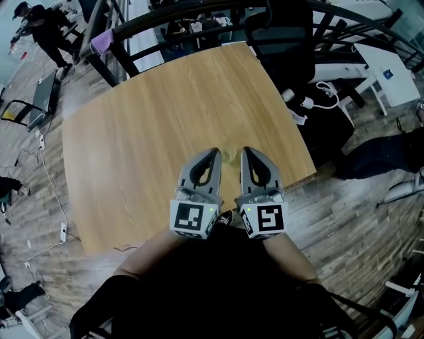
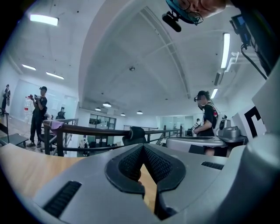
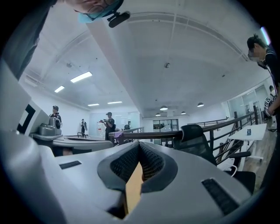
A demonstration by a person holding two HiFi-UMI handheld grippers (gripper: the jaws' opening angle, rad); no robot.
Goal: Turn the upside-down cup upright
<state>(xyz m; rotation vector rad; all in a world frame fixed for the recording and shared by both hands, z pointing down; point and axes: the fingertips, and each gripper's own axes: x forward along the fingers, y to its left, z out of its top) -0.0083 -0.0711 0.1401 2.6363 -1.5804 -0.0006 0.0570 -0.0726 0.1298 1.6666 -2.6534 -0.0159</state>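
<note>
In the head view a small, pale yellowish see-through cup (image 1: 229, 159) sits on the wooden table (image 1: 165, 126), just below and between the two gripper tips. I cannot tell whether it stands upright. My left gripper (image 1: 215, 153) and right gripper (image 1: 244, 152) are side by side above the table's near edge, pointing level, and both are shut with nothing in them. The left gripper view shows its own gripper (image 2: 143, 147) with jaws meeting at the tip and only table wood behind them. My right gripper (image 3: 139, 145) looks the same in its own view. Neither gripper view shows the cup.
A black office chair (image 1: 281, 33) stands at the table's far right corner. A white desk (image 1: 387, 66) is further right, and a dark railing (image 1: 199, 14) runs behind the table. Cables lie on the wooden floor (image 1: 40, 172) to the left. People stand at a distance.
</note>
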